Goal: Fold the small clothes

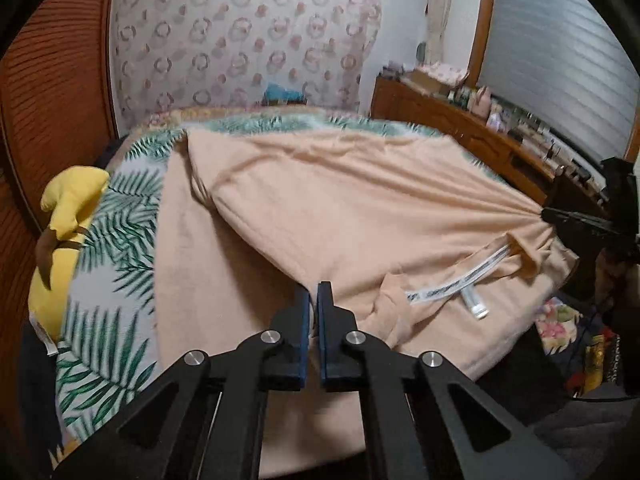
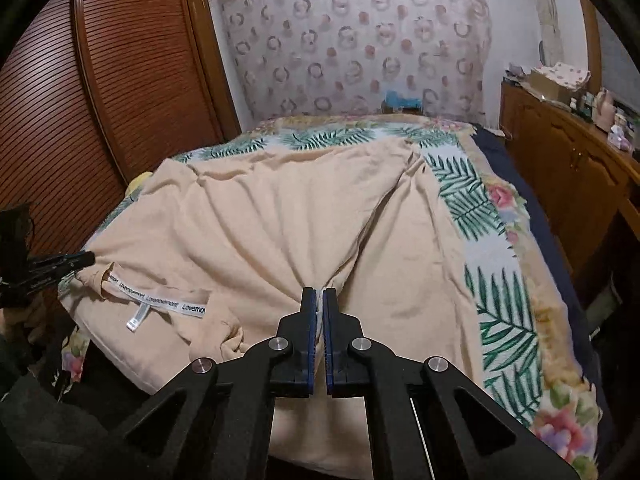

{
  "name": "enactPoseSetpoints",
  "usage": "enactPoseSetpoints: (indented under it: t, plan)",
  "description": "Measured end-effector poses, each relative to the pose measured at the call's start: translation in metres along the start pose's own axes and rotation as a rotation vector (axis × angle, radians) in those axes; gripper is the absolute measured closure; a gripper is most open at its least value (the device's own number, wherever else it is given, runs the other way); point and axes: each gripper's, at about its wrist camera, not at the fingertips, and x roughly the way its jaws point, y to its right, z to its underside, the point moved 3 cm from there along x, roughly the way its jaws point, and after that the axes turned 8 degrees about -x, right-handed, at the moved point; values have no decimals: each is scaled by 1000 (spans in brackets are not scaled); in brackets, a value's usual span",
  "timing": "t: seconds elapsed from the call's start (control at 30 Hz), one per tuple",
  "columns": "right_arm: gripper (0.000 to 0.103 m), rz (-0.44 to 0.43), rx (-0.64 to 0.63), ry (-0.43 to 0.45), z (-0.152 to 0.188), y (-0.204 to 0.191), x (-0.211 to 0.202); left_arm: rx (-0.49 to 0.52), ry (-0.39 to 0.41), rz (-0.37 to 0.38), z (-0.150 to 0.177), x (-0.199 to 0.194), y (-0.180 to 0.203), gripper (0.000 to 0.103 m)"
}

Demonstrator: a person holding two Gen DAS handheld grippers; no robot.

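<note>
A peach garment (image 1: pixel 340 200) lies spread on the bed, its white neck label (image 1: pixel 460 284) showing inside the collar. It also shows in the right wrist view (image 2: pixel 280 216) with the label (image 2: pixel 160 300) at lower left. My left gripper (image 1: pixel 313 288) is shut on a pinched fold of the garment near the collar. My right gripper (image 2: pixel 319 294) is shut on another fold of the garment at the other shoulder. Each gripper's tip shows in the other's view: the right one (image 1: pixel 560 214) at the cloth's right edge, the left one (image 2: pixel 76 259) at its left edge.
The bed has a palm-leaf blanket (image 2: pixel 500 280). A yellow plush toy (image 1: pixel 68 216) lies at the bed's left edge. A slatted wooden wardrobe (image 2: pixel 120 80) stands left, a wooden dresser (image 2: pixel 568 168) with small items right, a patterned curtain (image 2: pixel 360 40) behind.
</note>
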Motion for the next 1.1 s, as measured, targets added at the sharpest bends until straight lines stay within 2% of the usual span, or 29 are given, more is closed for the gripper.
enactPoseSetpoints:
  t: [0.13, 0.2, 0.47, 0.57, 0.6, 0.67, 0.73, 0.8, 0.83, 0.9, 0.93, 0.97, 1.03, 1.1]
  plan:
    - [100, -15, -18, 14, 3, -4, -19, -25, 22, 26, 2, -24, 0, 99]
    - [100, -16, -25, 14, 6, -4, -28, -30, 21, 15, 4, -28, -3, 99]
    - [100, -1, 1, -60, 35, 6, -24, -45, -70, -28, 31, -3, -15, 99]
    - [100, 16, -8, -82, 38, 6, -16, -30, -75, -40, 34, -1, -12, 97]
    - [100, 22, -9, -83, 38, 6, -15, -28, -74, -42, 33, -1, -12, 95]
    - [100, 28, -7, -78, 36, 7, -13, -29, -65, -49, 33, -3, -12, 82]
    - [100, 34, -3, -70, 34, 8, -13, -33, -51, -47, 31, -6, -13, 75]
    - [100, 34, 0, -65, 32, 7, -15, -42, -36, -49, 29, -10, -16, 61]
    - [94, 38, -1, -62, 31, 6, -16, -45, -26, -54, 28, -12, -18, 56]
    - [89, 59, -8, -55, 29, -1, -14, -49, -21, -73, 26, -12, -25, 44]
    - [84, 67, -14, -52, 28, -2, -16, -52, -22, -87, 26, -11, -28, 33]
    - [80, 72, -20, -49, 28, -3, -17, -57, -22, -95, 27, -11, -31, 29]
    - [63, 75, -28, -42, 27, -2, -19, -67, -34, -105, 28, -8, -36, 29]
    - [57, 71, -31, -33, 25, -3, -21, -71, -38, -123, 30, -6, -39, 29]
